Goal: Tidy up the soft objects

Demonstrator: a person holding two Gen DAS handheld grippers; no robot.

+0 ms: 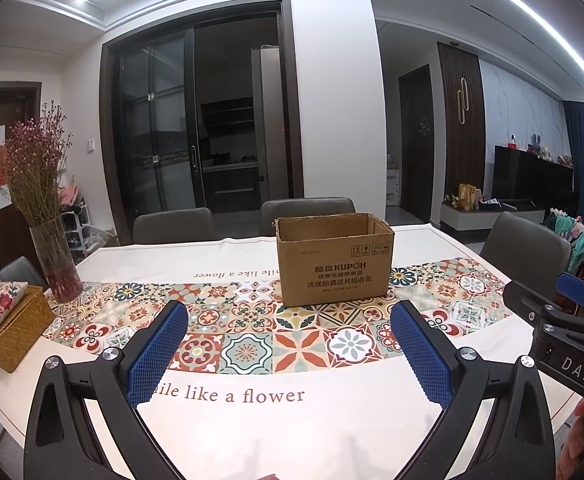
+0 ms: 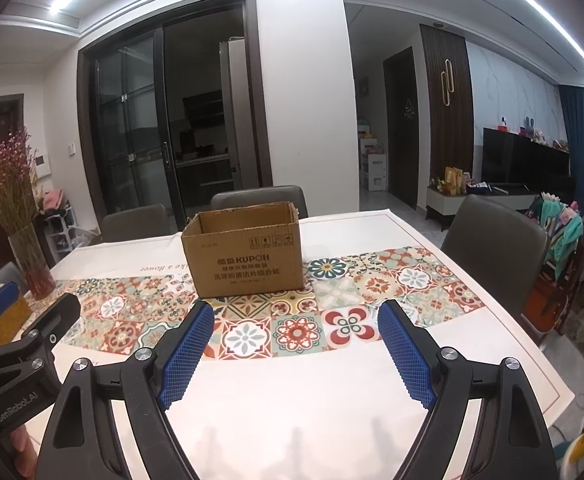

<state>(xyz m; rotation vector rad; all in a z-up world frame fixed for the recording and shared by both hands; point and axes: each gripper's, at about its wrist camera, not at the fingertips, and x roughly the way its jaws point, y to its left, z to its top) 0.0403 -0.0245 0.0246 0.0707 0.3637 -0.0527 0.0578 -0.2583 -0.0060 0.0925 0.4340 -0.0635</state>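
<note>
An open brown cardboard box (image 1: 334, 260) printed "KUPOH" stands upright on the patterned tablecloth (image 1: 251, 336) near the table's middle; it also shows in the right wrist view (image 2: 245, 254). What is inside it is hidden. My left gripper (image 1: 289, 320) is open and empty, held above the near part of the table, short of the box. My right gripper (image 2: 296, 320) is open and empty, beside the left one; it shows at the right edge of the left wrist view (image 1: 564, 312). No soft object lies on the visible tabletop.
A glass vase of dried flowers (image 1: 53, 256) stands at the table's left, with a woven tissue box (image 1: 11, 328) under a floral cloth in front of it. Grey chairs (image 1: 306, 210) line the far side, and one (image 2: 496, 240) stands at the right.
</note>
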